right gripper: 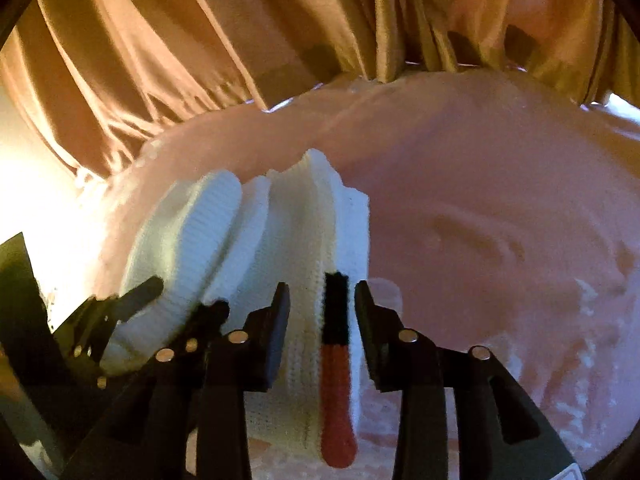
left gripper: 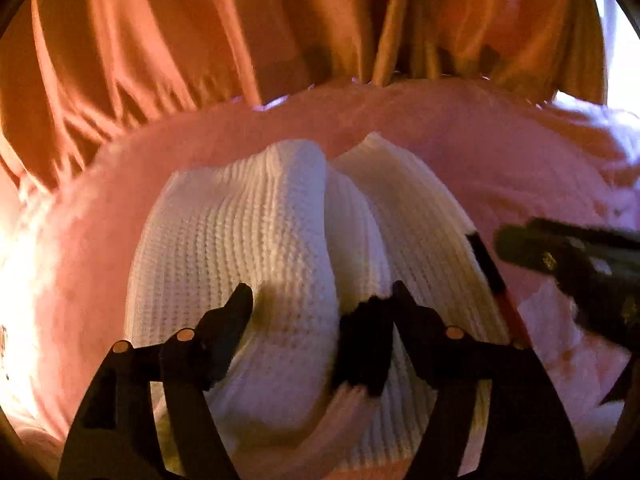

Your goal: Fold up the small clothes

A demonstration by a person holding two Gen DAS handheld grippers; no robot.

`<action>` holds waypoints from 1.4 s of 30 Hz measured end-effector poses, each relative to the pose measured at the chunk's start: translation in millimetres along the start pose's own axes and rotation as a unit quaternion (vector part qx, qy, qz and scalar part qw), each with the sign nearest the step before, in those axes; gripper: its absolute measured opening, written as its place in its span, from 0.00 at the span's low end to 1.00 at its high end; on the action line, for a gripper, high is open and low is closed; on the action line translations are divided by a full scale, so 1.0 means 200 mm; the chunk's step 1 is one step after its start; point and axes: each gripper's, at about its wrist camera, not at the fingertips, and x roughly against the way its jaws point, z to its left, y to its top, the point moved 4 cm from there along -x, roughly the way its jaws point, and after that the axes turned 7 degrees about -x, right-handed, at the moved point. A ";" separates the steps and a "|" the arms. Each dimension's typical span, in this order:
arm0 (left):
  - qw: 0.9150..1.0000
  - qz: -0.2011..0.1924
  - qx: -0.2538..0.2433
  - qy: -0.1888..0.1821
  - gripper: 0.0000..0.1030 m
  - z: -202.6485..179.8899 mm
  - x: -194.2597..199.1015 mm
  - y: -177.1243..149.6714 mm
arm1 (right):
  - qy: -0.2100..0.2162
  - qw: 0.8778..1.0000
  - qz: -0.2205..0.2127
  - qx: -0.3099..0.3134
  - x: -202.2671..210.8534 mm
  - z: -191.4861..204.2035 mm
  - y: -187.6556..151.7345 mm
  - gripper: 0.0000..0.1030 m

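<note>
Left wrist view: the left gripper (left gripper: pixel 322 300) is hovering with fingers spread, pinching nothing, over the white knit garment (left gripper: pixel 256 240) lying bunched on the pink bed (left gripper: pixel 500 152); its ribs are running away toward the far edge.

Right wrist view: the right gripper (right gripper: pixel 322 300) is straddling the garment's black-and-red stripe (right gripper: pixel 337 360), fingers part-spread and not pressing, so it looks nearer for the next pinch.

- Soft pink fleecy blanket (right gripper: pixel 500 200) spread as the working surface, rumpled at the near right.
- Lying directly on it: white ribbed knit garment (left gripper: pixel 248 220), bunched into folds (black-and-red trim (right gripper: pixel 337 368) along one edge).
</note>
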 end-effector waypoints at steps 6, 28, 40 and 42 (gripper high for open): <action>0.998 -0.023 0.052 -0.017 0.77 0.26 0.22 -0.07 | 0.036 0.999 0.007 0.009 -0.01 0.13 0.01 0.49; 0.989 0.045 0.140 -0.005 0.78 0.70 0.26 -0.50 | 0.102 0.992 0.052 0.045 -0.22 0.64 0.01 0.21; 0.989 0.052 0.137 -0.011 0.81 0.66 0.21 -0.49 | -0.007 0.997 0.077 -0.019 -0.27 0.09 -0.06 0.28; 0.990 0.055 0.128 -0.011 0.81 0.63 0.20 -0.48 | 0.003 0.999 0.048 -0.009 -0.18 0.11 -0.08 0.33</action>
